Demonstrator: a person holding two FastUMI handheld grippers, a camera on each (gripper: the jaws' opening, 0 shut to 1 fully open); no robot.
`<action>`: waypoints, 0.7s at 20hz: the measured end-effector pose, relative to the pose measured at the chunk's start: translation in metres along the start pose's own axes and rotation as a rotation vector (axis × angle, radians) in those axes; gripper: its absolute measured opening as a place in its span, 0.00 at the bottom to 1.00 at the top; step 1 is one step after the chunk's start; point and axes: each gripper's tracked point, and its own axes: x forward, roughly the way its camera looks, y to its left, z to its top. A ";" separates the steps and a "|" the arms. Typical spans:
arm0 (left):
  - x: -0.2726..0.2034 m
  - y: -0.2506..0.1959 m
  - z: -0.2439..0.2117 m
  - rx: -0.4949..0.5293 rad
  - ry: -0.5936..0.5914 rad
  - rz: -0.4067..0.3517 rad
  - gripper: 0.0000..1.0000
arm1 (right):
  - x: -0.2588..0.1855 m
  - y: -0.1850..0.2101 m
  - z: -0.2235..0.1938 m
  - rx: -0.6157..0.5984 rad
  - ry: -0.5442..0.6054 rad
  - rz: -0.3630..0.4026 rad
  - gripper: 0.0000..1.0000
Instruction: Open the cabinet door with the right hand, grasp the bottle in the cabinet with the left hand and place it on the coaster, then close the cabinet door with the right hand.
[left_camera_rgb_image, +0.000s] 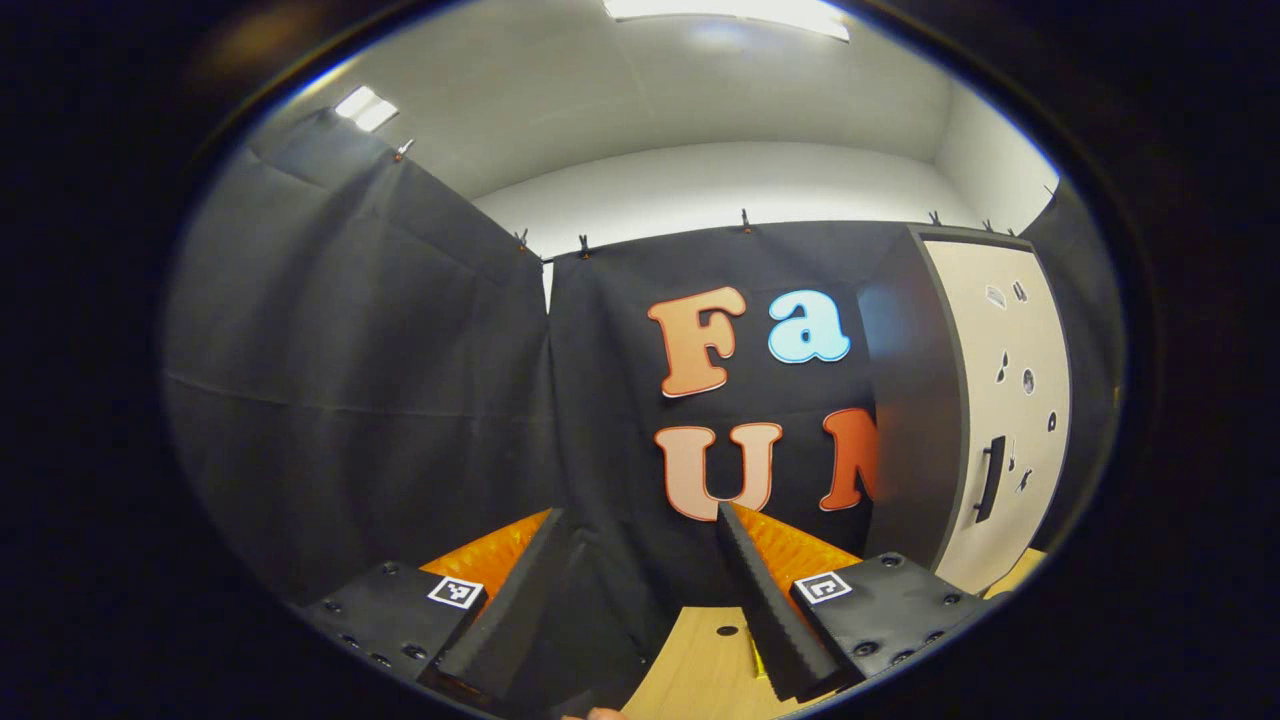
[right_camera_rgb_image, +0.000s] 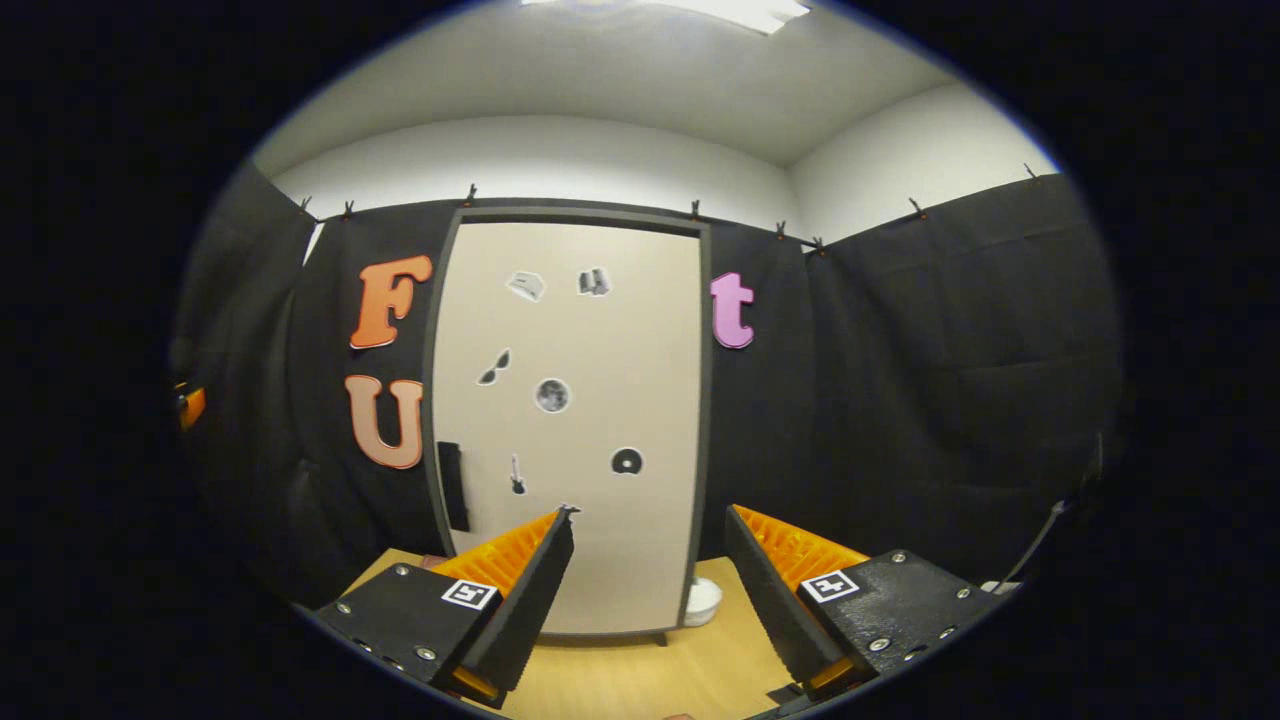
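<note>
Left gripper view: left gripper released, fingers spread, nothing between them, over the wooden table. Cabinet ahead to its right, door shut, dark handle on it.

Right gripper view: right gripper released and empty; cabinet door straight ahead, shut, handle up-left of the fingers. White coaster sits by the cabinet's base, between the fingertips. Bottle can't be seen behind the shut door.
</note>
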 end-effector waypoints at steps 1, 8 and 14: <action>-0.002 0.011 -0.001 0.009 0.003 0.022 0.98 | 0.010 0.021 -0.004 0.004 0.006 0.035 0.95; -0.023 0.054 -0.009 0.054 0.024 0.110 0.96 | 0.093 0.129 -0.039 0.039 0.037 0.176 0.95; -0.023 0.058 -0.025 0.055 0.060 0.122 0.97 | 0.160 0.166 -0.065 0.040 0.078 0.172 0.93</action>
